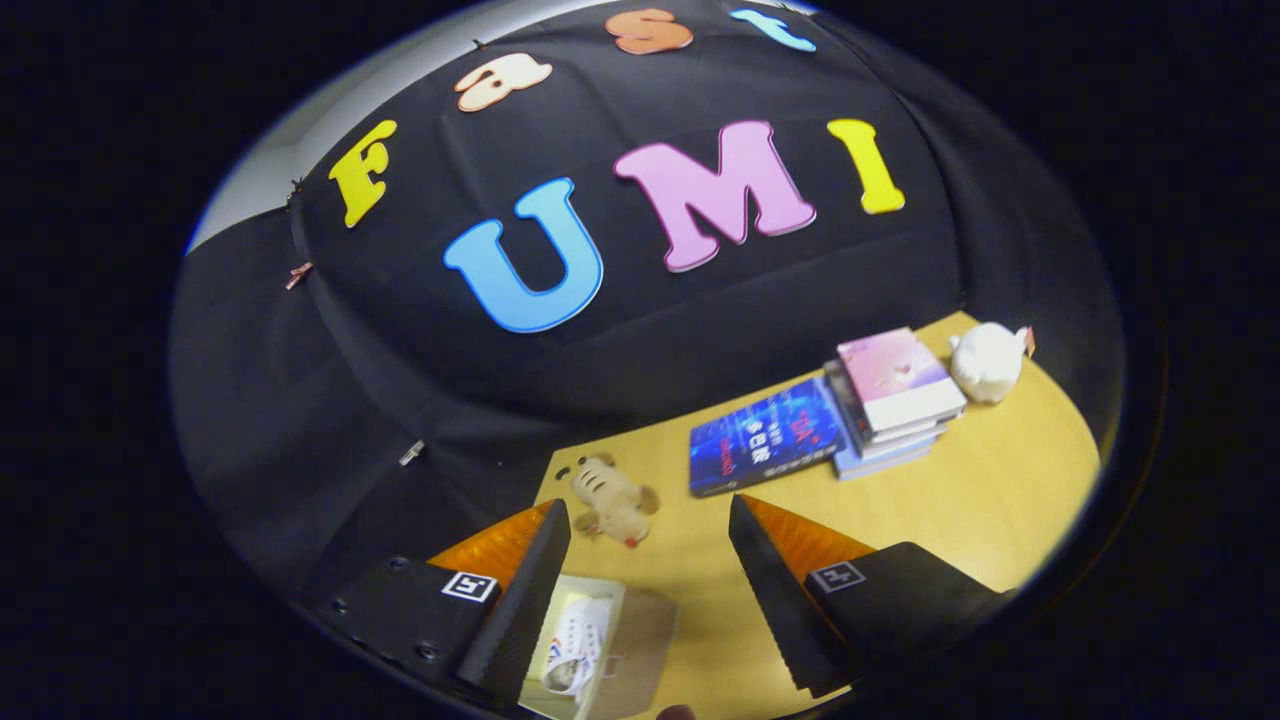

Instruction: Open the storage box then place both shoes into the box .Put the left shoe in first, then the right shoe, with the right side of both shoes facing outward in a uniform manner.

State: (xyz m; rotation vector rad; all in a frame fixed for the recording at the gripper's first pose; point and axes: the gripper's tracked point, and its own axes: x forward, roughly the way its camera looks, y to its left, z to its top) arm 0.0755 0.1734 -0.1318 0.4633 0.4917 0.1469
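One shoe (578,640) lies in the open storage box (640,640) between my hand-held gripper (650,590) fingers, spread and empty; I judge the right shoe comes next.

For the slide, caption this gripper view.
Open gripper held above the storage box with a shoe inside.

The tabletop (1000,500) looks like smooth pale wood with a soft shine. The toy tiger (610,500) is fuzzy cloth. The blue book (765,440) has a glossy paper cover, and so does the pink book (900,380). The white teapot (985,362) looks smooth and shiny. The storage box (645,640) looks like matt cardboard. The shoe (575,640) inside looks like cloth.

The gripper (650,590) has its jaws wide apart, with ridged, matt inner faces.
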